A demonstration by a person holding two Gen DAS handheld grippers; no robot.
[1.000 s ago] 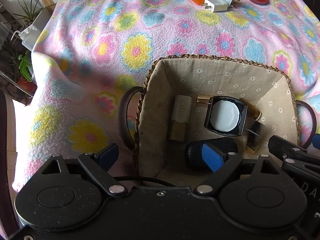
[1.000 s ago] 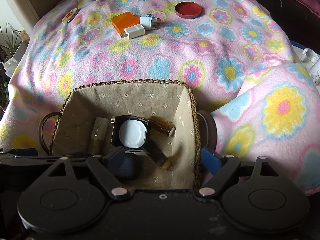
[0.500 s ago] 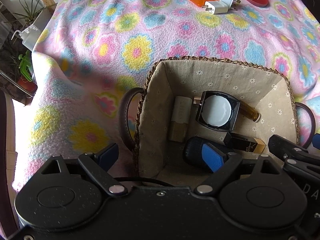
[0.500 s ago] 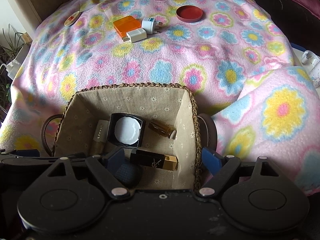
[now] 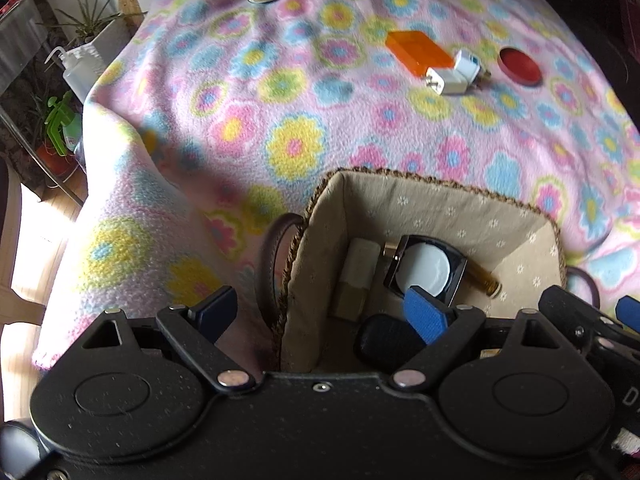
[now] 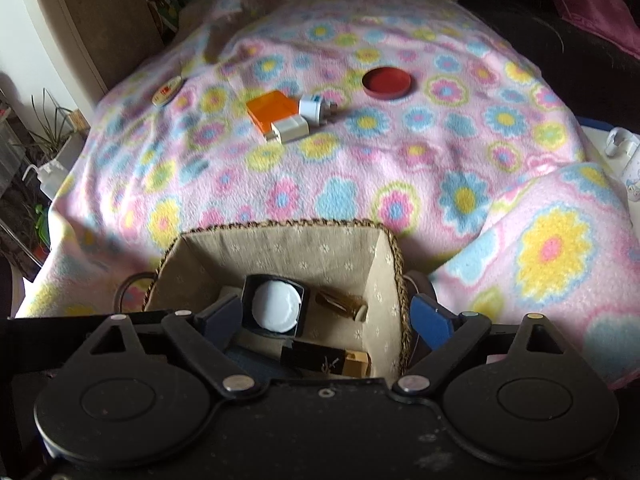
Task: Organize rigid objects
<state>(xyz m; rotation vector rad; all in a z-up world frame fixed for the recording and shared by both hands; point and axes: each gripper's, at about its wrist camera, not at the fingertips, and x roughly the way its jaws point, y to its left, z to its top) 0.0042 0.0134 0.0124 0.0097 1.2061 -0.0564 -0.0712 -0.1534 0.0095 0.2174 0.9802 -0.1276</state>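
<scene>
A woven basket (image 5: 440,185) with a beige flowered lining stands at the near edge of the blanket. Inside lie a black square compact with a white disc (image 5: 427,270), a beige tube (image 5: 357,276), an amber vial (image 5: 485,279) and a dark rounded object (image 5: 384,341). My left gripper (image 5: 320,314) is open and empty, astride the basket's left wall. My right gripper (image 6: 326,322) hangs over the basket (image 6: 280,225) with its jaws opening and nothing pressed between them. A black-and-gold lipstick case (image 6: 325,360) lies flat on the basket floor below it.
On the flowered blanket (image 6: 400,168) farther off lie an orange box (image 6: 272,112), two white plug adapters (image 6: 291,130) (image 6: 314,106), a red round lid (image 6: 386,82) and a round badge (image 6: 166,92). Potted plants and a squeeze bottle (image 5: 80,68) stand off the left edge.
The lipstick case has dropped from the right gripper's reach and now lies flat in the basket. The right jaws have widened. Both views have lifted, showing more blanket.
</scene>
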